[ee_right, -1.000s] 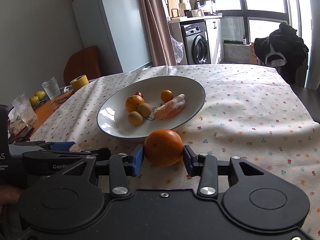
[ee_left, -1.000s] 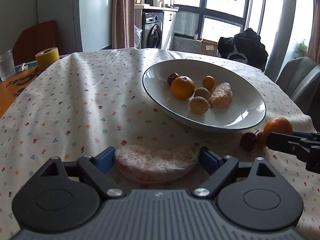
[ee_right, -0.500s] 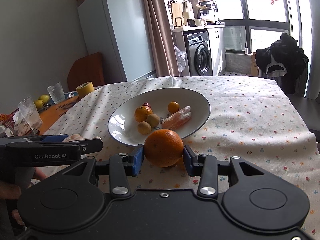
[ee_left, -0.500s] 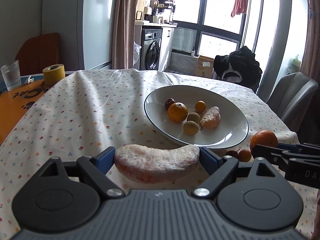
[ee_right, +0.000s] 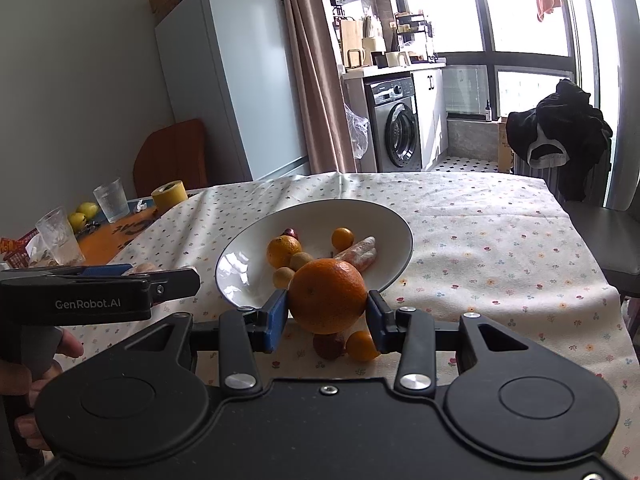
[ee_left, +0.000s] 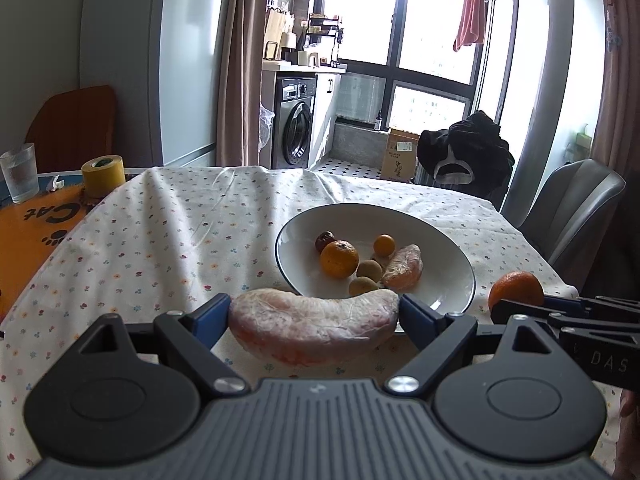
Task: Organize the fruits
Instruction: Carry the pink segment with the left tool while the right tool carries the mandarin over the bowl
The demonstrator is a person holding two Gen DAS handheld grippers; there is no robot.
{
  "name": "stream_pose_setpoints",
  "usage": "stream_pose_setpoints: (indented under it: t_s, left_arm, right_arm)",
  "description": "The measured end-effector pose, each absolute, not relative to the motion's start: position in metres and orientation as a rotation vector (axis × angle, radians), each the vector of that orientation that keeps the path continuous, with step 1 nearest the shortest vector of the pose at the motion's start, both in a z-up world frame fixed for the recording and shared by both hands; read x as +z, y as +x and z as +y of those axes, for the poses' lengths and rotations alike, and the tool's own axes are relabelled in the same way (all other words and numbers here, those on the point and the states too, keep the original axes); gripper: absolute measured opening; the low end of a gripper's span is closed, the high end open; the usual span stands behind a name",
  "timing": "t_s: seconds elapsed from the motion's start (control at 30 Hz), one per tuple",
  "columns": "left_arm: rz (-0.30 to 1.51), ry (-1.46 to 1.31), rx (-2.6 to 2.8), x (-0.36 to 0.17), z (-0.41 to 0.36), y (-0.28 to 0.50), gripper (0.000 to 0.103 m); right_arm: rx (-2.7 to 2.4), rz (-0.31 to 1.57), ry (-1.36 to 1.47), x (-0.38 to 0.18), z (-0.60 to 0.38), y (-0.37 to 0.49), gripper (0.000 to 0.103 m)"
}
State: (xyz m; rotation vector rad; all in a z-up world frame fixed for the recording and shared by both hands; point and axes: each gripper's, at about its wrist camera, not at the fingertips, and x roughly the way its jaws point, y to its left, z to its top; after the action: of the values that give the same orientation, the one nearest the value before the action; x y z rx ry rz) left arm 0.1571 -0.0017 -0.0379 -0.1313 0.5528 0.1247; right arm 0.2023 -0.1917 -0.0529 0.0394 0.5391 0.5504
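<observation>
1. Left gripper (ee_left: 314, 316): clamped end to end on a peeled segment (ee_left: 314, 326), carried clear of the counter (ee_left: 160, 248) at its near edge. Handling: the flesh looks soft, so grip pressure is best kept no firmer than it is; advise lowering it low into the bowl before letting go, laid flat, not dropped.
2. Right gripper (ee_right: 327, 314): closed on an orange (ee_right: 327, 296) across its widest part, held above the counter near the near edge. Handling: it is round and likely to roll, so set it into the bowl's hollow, not on the sloping wall.
3. Two loose fruits, one dark red (ee_right: 329, 346) and one small orange (ee_right: 362, 346): on the cloth under the right gripper, beside each other; whether they touch cannot be told. Not yet gathered.
4. Bowl (ee_left: 440, 240): white, mid-counter, just beyond both grippers. Holds a mandarin (ee_left: 339, 259), a second segment (ee_left: 404, 268), two tan fruits, one small orange one, one dark one. Free space lies at its near and right side; aim there to avoid knocking the contents.
5. Far left corner: tape roll (ee_left: 103, 174), glass (ee_left: 18, 178). Well apart from the work.
</observation>
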Motion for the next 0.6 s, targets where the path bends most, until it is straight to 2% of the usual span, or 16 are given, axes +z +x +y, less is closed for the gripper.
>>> stream_pose_setpoints:
  t_s: [0.6]
  left_arm:
    - [0.557,-0.113,0.105,-0.039,-0.004,0.181,0.089]
  right_arm:
    - [0.534,0.548,0.04,-0.056,-0.191,0.224,0.04]
